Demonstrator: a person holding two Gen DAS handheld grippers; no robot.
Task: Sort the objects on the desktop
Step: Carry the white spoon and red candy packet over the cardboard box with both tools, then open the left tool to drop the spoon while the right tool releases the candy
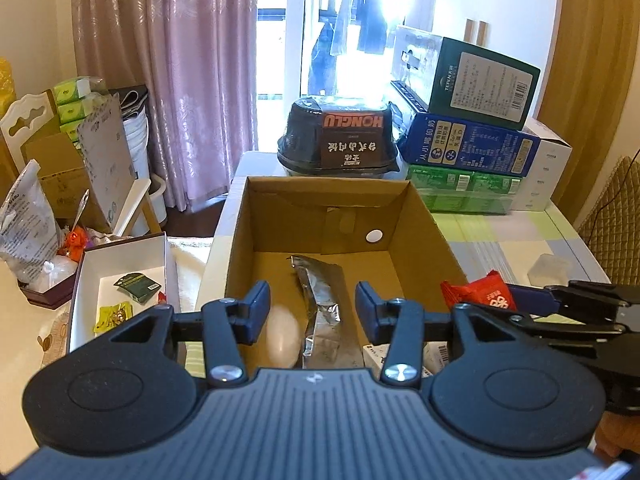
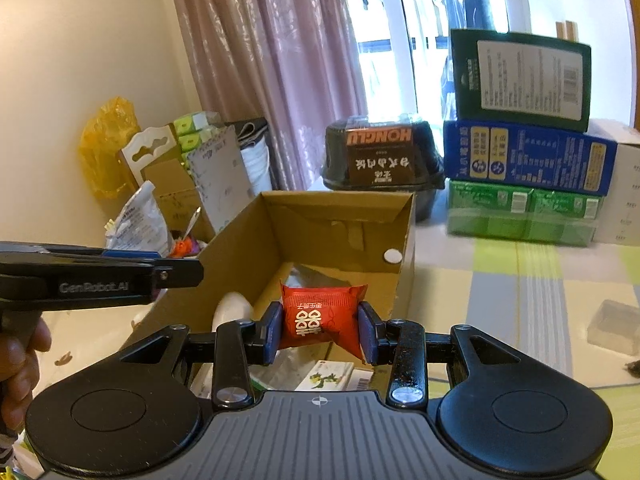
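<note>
An open cardboard box stands on the table. Inside it lie a crumpled silver foil packet, a pale oval object and small white cartons. My left gripper hangs open above the box's near part, nothing between its fingers. My right gripper is shut on a red candy packet with gold characters, held over the box's near right corner. The right gripper shows at the right edge of the left wrist view.
A white tray with small green and yellow packets sits left of the box. Behind the box are a black food container and stacked green, blue and dark boxes. A clear small block lies on the checked tablecloth.
</note>
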